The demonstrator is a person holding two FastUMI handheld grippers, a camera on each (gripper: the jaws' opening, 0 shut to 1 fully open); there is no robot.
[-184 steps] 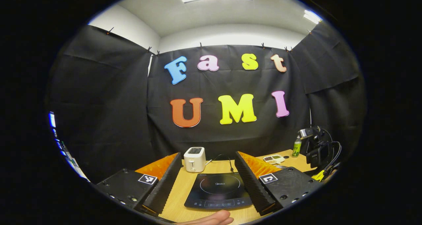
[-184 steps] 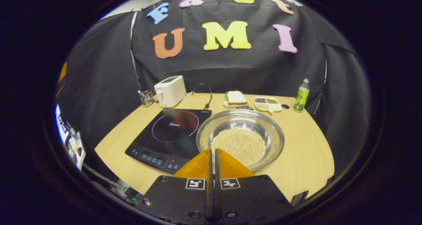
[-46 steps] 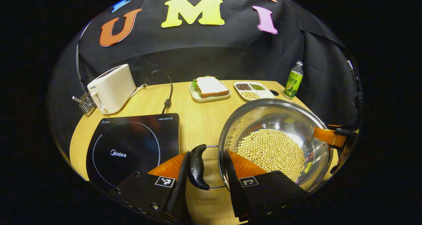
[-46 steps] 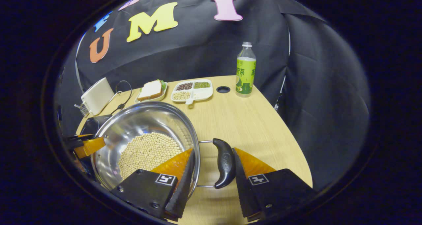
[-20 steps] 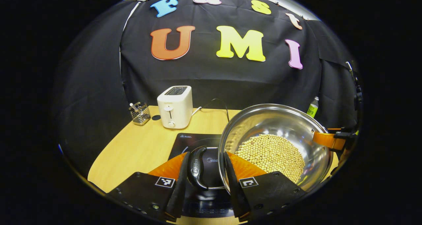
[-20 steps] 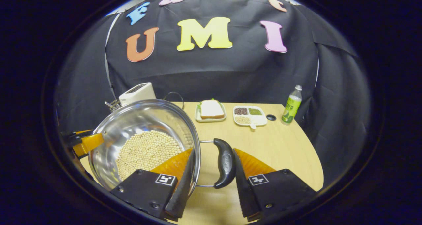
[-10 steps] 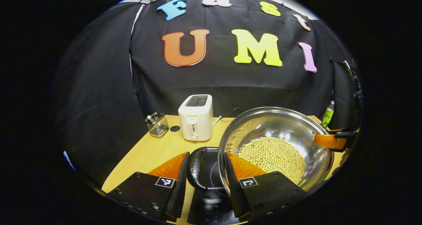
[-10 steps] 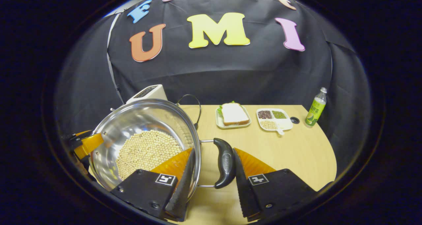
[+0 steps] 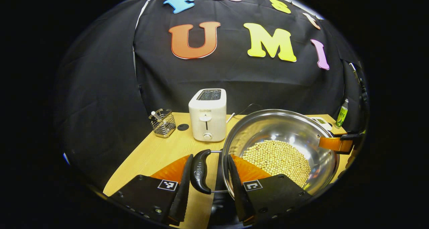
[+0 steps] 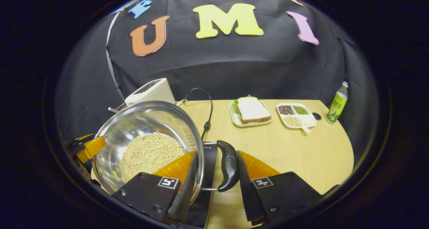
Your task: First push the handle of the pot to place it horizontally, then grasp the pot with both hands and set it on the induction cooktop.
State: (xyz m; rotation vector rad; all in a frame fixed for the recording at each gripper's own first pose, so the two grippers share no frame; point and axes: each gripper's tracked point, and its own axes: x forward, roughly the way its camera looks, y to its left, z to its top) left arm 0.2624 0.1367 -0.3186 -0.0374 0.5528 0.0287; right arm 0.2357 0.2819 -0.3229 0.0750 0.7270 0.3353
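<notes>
Straddling pot [image 9: 281,135] handles, each hand-held gripper [image 9: 207,175] [image 10: 214,175], cooktop [image 10: 209,155] beneath

In the right gripper view, the pot [image 10: 147,135] sits over the induction cooktop [image 10: 204,185], with the toaster [image 10: 150,90] behind it. The sandwich plate [image 10: 251,111], divided dish [image 10: 295,116] and bottle [image 10: 336,103] line up rightward along the table [image 10: 301,155].

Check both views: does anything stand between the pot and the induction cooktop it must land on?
Nothing visible does. The pot hangs over the induction cooktop, whose dark surface shows directly beneath its rim. The toaster stands behind, off to the side.
</notes>
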